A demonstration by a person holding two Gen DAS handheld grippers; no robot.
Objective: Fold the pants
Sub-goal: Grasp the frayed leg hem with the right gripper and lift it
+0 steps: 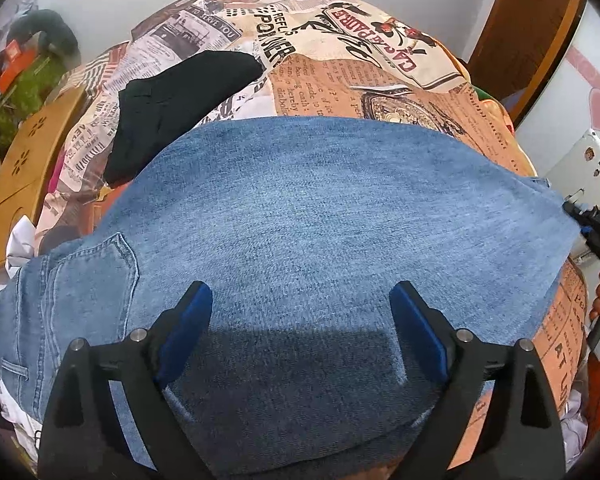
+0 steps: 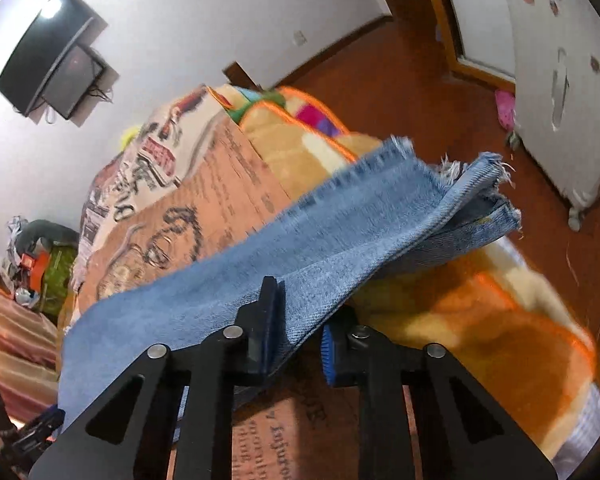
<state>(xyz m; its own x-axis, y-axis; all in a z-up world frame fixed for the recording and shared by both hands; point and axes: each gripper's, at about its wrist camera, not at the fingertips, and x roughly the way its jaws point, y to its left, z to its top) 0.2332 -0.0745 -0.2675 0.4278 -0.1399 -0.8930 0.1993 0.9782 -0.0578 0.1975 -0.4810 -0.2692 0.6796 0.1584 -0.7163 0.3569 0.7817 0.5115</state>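
Observation:
Blue denim pants point(image 1: 308, 216) lie spread across a bed covered by a newspaper-print sheet point(image 1: 340, 76); a back pocket point(image 1: 96, 268) shows at the left. My left gripper point(image 1: 300, 320) is open just above the denim, holding nothing. My right gripper point(image 2: 300, 328) holds the frayed leg ends point(image 2: 380, 208) lifted off the bed, the denim pinched between its blue pads. It also shows at the right edge of the left wrist view point(image 1: 592, 224), at the pants' hem.
A black garment point(image 1: 168, 100) lies on the bed beyond the pants. A wooden board point(image 1: 28, 172) stands at the left. An orange blanket point(image 2: 480, 320) lies by the bed's edge. A white fridge point(image 2: 560, 80) stands on the red floor.

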